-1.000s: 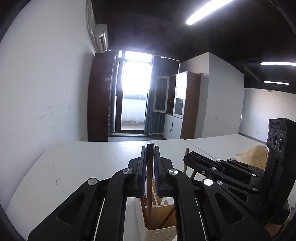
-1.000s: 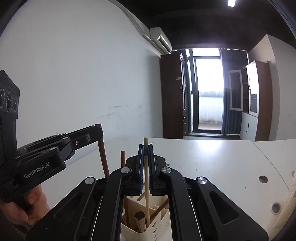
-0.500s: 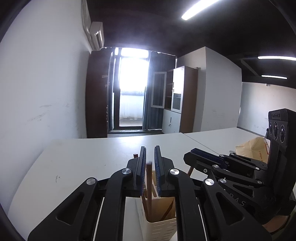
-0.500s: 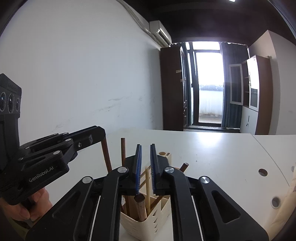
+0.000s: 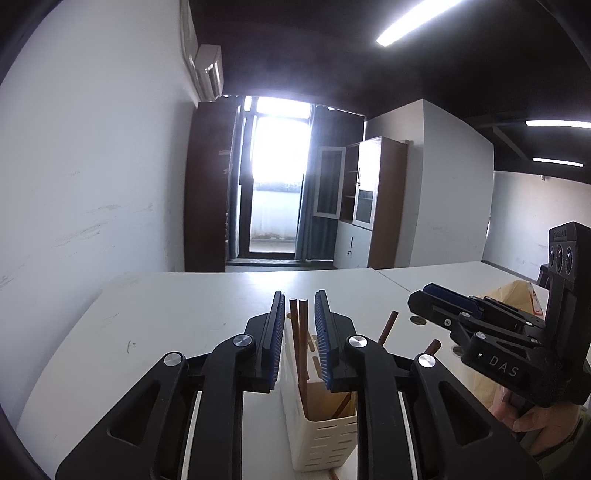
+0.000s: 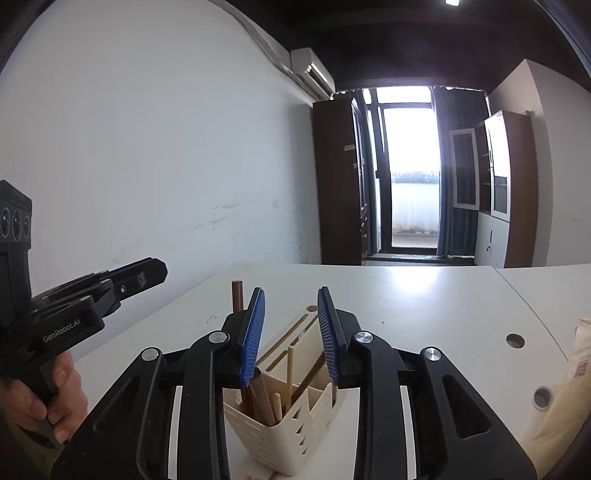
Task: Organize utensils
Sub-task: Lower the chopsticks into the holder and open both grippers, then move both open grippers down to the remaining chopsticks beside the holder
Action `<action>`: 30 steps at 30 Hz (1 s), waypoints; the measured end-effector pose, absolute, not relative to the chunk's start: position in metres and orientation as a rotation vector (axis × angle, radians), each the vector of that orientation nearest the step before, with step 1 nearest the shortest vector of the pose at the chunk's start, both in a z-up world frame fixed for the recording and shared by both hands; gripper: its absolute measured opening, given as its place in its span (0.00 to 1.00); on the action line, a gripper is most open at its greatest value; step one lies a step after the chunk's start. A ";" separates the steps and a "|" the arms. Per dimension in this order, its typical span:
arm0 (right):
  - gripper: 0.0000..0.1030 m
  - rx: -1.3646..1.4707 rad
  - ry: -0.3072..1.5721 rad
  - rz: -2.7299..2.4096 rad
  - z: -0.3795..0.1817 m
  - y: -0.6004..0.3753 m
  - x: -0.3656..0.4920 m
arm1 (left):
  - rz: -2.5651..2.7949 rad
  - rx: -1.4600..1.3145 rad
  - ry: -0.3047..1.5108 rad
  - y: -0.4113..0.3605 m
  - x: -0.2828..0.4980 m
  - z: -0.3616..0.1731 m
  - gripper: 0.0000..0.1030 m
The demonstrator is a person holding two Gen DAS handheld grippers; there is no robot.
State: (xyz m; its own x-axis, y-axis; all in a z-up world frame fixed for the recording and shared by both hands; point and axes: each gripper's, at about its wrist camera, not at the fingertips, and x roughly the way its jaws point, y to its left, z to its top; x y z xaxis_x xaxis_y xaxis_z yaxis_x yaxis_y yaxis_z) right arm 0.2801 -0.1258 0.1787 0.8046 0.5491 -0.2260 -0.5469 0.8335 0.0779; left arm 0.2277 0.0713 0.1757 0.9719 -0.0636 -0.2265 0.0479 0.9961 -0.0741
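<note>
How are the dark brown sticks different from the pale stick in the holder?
The dark brown sticks are reddish-brown and rise well above the rim of the cream holder; the pale stick is light tan, thinner, and barely clears the rim. Both are long chopsticks standing in the same holder, free of either gripper.

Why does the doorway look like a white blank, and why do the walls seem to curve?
Left wrist view: the glass door is blown out by daylight, the ceiling is dark around a glaring light strip, and the fisheye bends the wall. Right wrist view: the same overexposed door, curved wall, black corners.
</note>
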 end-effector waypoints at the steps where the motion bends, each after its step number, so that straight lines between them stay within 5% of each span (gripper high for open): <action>1: 0.29 0.010 0.242 0.585 0.179 -0.127 0.278 | -0.054 -0.065 0.234 0.071 0.225 0.176 0.20; 12: 0.42 -0.018 0.252 0.562 0.179 -0.136 0.262 | -0.006 -0.013 0.262 0.062 0.195 0.167 0.44; 30: 0.55 -0.063 0.400 0.584 0.103 -0.131 0.254 | -0.006 -0.049 0.395 0.070 0.189 0.103 0.55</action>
